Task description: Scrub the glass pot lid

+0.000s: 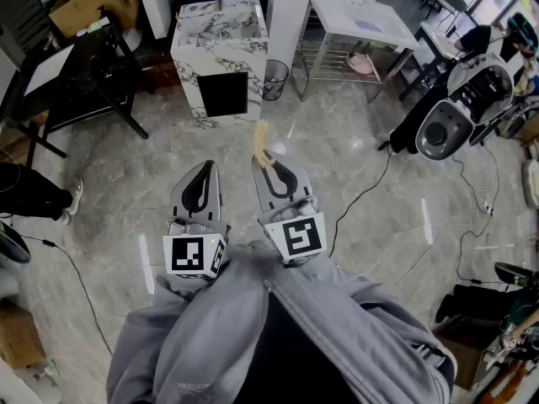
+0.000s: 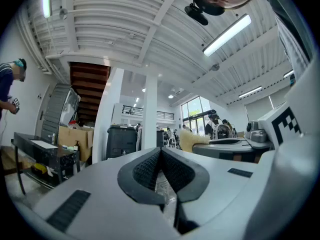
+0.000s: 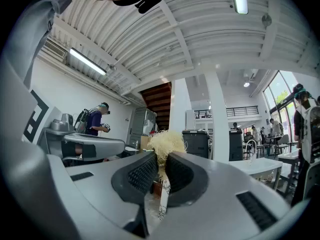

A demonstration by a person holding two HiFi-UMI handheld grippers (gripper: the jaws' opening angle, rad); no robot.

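Observation:
No glass pot lid shows in any view. Both grippers are held level in front of the person's grey jacket, side by side above the marble floor. My right gripper (image 1: 268,167) (image 3: 160,160) is shut on a scrub brush (image 1: 262,141) (image 3: 167,143). The brush is a thin pale stick with a tuft of straw-coloured fibres that pokes out past the jaw tips. My left gripper (image 1: 205,169) (image 2: 160,153) is shut, and nothing sticks out beyond its tips. Something pale glints low in the slit between its pads, and I cannot tell what it is.
A marble-clad sink cabinet (image 1: 219,49) stands ahead, with a mesh bin (image 1: 274,79) beside it and a white pillar behind. A white table (image 1: 362,15) is at the back right and a black table (image 1: 76,82) at the left. Cables (image 1: 362,194) and a grey machine (image 1: 450,116) lie to the right.

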